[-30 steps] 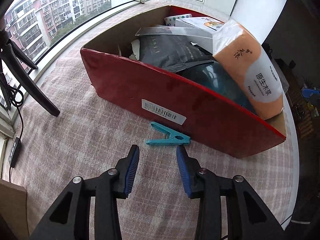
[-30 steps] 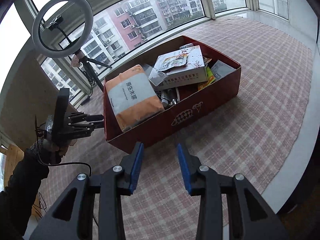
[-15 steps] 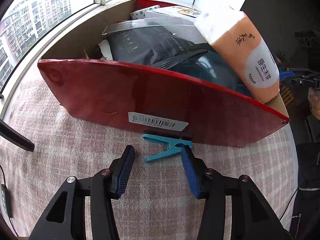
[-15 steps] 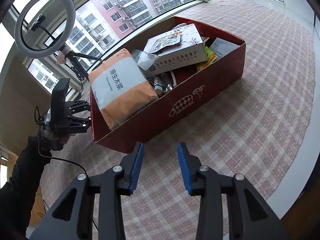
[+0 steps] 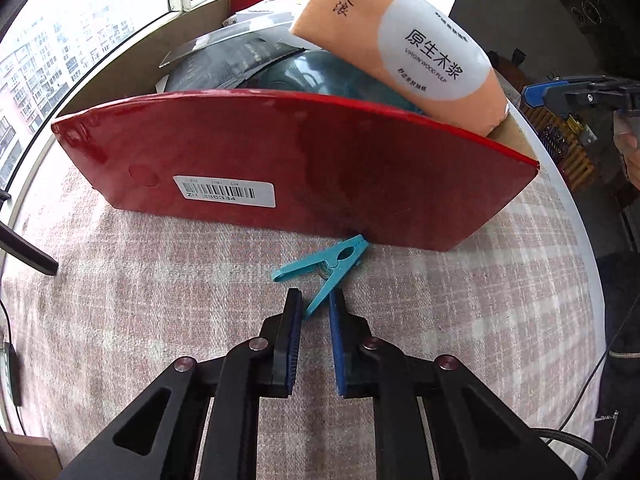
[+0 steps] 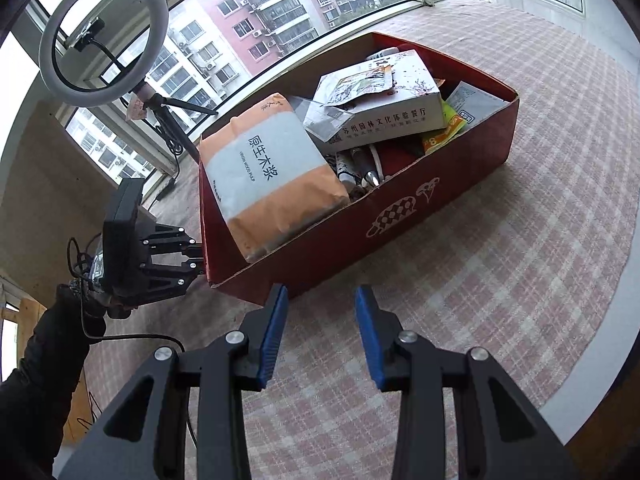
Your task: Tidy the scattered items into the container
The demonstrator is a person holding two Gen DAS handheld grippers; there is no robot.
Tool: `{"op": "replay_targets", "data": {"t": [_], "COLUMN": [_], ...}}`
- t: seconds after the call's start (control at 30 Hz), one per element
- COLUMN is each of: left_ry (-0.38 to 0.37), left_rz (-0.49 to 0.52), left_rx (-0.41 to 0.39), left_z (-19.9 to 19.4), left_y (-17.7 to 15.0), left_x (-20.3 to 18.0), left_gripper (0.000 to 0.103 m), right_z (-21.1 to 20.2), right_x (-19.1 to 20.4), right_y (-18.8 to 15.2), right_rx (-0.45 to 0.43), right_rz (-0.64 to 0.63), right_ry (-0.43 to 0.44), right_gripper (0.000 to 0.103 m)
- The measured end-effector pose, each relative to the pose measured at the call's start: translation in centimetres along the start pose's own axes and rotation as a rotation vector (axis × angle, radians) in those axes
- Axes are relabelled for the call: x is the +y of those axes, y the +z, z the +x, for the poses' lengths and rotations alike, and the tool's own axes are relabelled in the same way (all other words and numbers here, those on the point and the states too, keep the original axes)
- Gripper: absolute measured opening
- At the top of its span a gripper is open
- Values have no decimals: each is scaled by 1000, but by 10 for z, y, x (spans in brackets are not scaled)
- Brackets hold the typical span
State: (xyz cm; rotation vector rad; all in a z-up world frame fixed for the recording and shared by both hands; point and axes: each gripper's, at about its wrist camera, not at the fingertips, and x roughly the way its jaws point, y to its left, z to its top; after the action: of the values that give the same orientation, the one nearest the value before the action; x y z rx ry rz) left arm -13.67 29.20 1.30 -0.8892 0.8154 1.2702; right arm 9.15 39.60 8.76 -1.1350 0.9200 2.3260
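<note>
Left wrist view shows my worry: the red box [image 5: 296,164] is heaped, its orange tissue pack [image 5: 404,40] leaning over the rim, so anything dropped on top may slide out. My left hand-held gripper [image 5: 314,312] has narrowed around one leg of the teal clothes peg [image 5: 324,270], which lies on the checked worktop [image 5: 120,300] with its nose against the box wall; gripped so far out, it could pivot or spring free. Only the right wrist view shows my right hand-held gripper [image 6: 322,312] wide open, holding nothing; the peg is hidden there.
</note>
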Motion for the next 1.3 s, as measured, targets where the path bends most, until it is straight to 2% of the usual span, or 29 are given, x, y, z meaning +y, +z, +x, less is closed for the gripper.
{"op": "replay_targets", "data": {"t": [0.1,0.13,0.27,0.47,0.57,0.7,0.9,0.93,1.0,1.03,1.17,1.23,1.3], "left_ry": [9,6,26,109,137,192,301,288,224,230,279,273,316], "left_rz": [-57,-77,-165,-266,-318,-333,-338,-351,-399,-423,-435,-458,-490], "left_rx": [-19,-24,-52,-123,-189,-253,-298,-299,-288,-288,-310,-307,-294], "left_z": [-10,-15,-43,-98,-120,-140,-118,-114,-108,-107,-121,-132,-148], "left_y": [-9,-13,-30,-36,-16,27,98,108,121,124,118,105,88], "left_x": [-8,-9,-18,-31,-25,-18,-2,2,7,7,-8,-14,-23], "left_gripper": [9,3,3,3,3,3,3,5,27,45,47,47,47], "right_z": [-6,-8,-15,-29,-38,-53,-72,-73,-77,-80,-91,-92,-92], "right_x": [-2,-3,-6,-14,-21,-35,-59,-61,-64,-64,-58,-53,-48], "right_y": [-3,-4,-8,-13,-15,-18,-27,-27,-28,-29,-30,-29,-28], "right_rx": [-10,-14,-28,-54,-71,-97,-129,-131,-133,-140,-169,-171,-170], "right_rz": [-2,-2,-4,-2,4,15,50,52,54,48,7,-17,-32], "right_ry": [3,5,9,31,42,43,29,26,20,22,16,15,27], "right_gripper": [35,35,35,35,35,35,35,35,35,35,35,35,35]}}
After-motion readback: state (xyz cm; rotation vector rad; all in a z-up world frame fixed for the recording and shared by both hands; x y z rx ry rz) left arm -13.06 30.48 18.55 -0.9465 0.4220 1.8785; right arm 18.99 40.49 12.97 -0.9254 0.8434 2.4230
